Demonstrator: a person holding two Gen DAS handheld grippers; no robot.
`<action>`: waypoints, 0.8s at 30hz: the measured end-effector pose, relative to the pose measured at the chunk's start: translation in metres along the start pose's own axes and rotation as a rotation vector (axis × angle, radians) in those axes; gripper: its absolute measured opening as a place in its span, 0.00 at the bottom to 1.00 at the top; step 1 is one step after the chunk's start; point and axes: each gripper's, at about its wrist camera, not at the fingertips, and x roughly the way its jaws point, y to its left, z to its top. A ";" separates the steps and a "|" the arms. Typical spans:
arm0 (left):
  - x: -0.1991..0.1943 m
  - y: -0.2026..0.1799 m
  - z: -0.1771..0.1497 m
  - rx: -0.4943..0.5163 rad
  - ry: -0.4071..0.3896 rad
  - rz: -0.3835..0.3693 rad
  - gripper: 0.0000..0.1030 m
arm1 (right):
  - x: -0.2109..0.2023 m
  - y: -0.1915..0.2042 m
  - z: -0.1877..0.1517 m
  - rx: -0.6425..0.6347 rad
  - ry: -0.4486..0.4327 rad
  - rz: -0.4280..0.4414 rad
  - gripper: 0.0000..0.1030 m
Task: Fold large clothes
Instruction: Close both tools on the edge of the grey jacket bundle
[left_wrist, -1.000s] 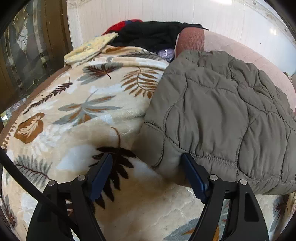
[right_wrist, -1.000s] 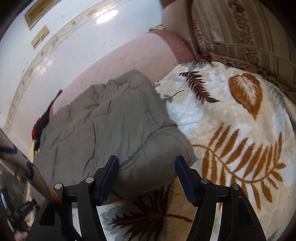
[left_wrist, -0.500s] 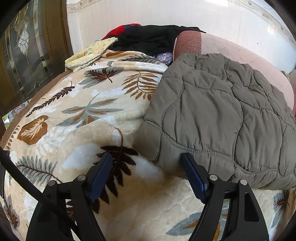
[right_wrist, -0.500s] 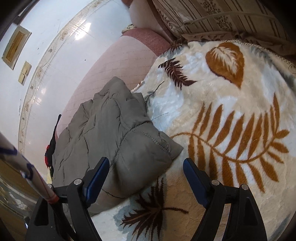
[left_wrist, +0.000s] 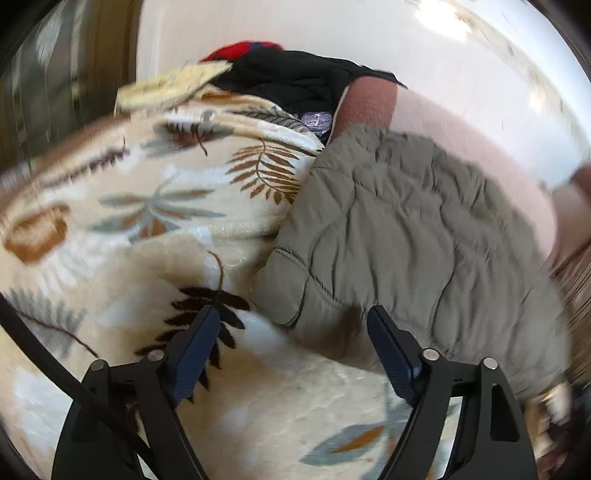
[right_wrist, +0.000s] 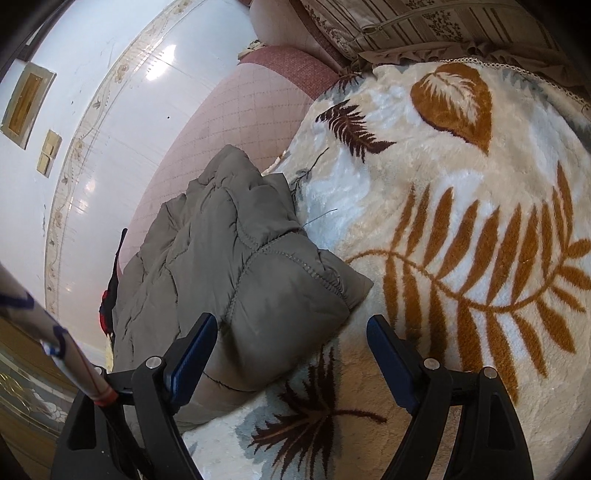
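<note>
A folded olive-grey quilted jacket (left_wrist: 406, 236) lies on a cream blanket with a leaf print (left_wrist: 147, 221). My left gripper (left_wrist: 292, 314) hovers over the jacket's near left corner. Its jaws are opening, and the corner bulges between them close to the right finger without being pressed. In the right wrist view the same jacket (right_wrist: 229, 266) shows its right corner, which lies loose between the wide jaws of my right gripper (right_wrist: 291, 319), nearer the left finger. Neither gripper holds anything.
A heap of black and red clothes (left_wrist: 295, 77) and a yellow cloth (left_wrist: 173, 83) sit at the blanket's far end. A pink quilted mattress (right_wrist: 229, 122) runs along the white wall. A striped pillow (right_wrist: 424, 22) lies at the top right. A sleeve (right_wrist: 37, 325) crosses the lower left.
The right jaws have spread wider around the jacket's corner and that view has rolled. The left view has swung a little and is now blurred, with its jaws slightly wider.
</note>
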 end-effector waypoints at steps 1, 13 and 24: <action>0.000 0.007 0.003 -0.036 0.010 -0.029 0.80 | 0.000 0.000 0.000 0.000 0.000 0.001 0.85; 0.041 0.046 0.003 -0.368 0.133 -0.272 0.80 | 0.007 0.002 0.000 0.023 0.024 0.042 0.86; 0.078 0.029 0.011 -0.409 0.117 -0.316 0.90 | 0.027 -0.013 0.014 0.154 0.045 0.099 0.89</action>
